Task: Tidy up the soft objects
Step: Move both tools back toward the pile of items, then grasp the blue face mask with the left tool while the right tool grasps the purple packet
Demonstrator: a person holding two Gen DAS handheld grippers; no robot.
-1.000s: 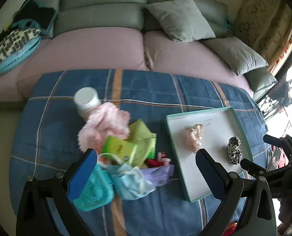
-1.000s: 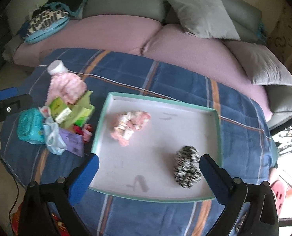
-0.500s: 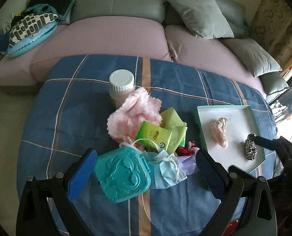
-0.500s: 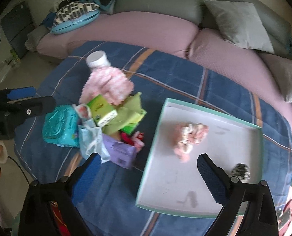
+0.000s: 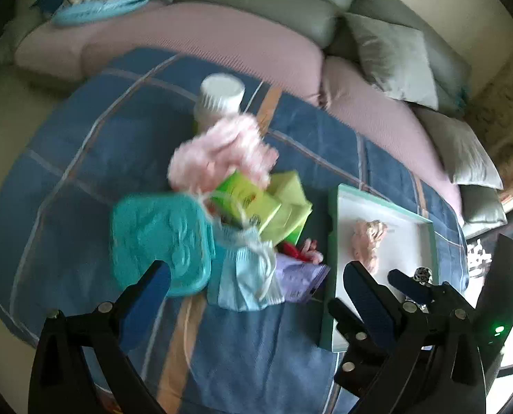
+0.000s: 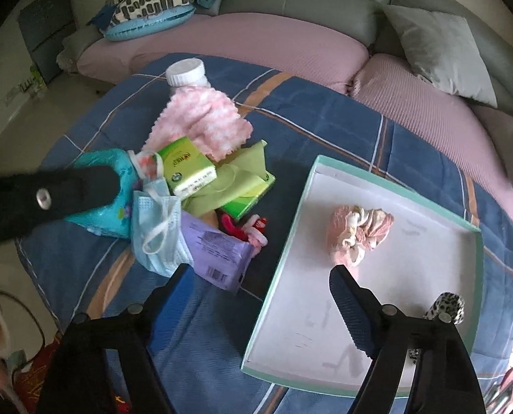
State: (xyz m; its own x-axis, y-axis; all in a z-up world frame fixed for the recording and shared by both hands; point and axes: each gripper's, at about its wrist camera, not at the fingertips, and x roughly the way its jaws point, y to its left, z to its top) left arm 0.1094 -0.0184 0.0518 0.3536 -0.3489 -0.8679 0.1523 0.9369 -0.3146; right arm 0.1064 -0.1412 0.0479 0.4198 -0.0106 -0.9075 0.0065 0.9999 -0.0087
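Now both grippers are hovering wide open, empty, over the blanket.
Left gripper (image 5: 253, 286) is facing the face mask (image 5: 248, 276) pile; right gripper (image 6: 256, 286) is sitting beside the tray (image 6: 284, 241) holding a pink scrunchie (image 6: 358, 231).

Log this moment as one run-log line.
left gripper: open, empty | right gripper: open, empty | tray: pink scrunchie, leopard scrunchie | pile: face mask untouched

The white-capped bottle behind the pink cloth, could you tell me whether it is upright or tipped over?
Upright: the bottle stands cap-up on the blue blanket, its lower body hidden behind the pink cloth.
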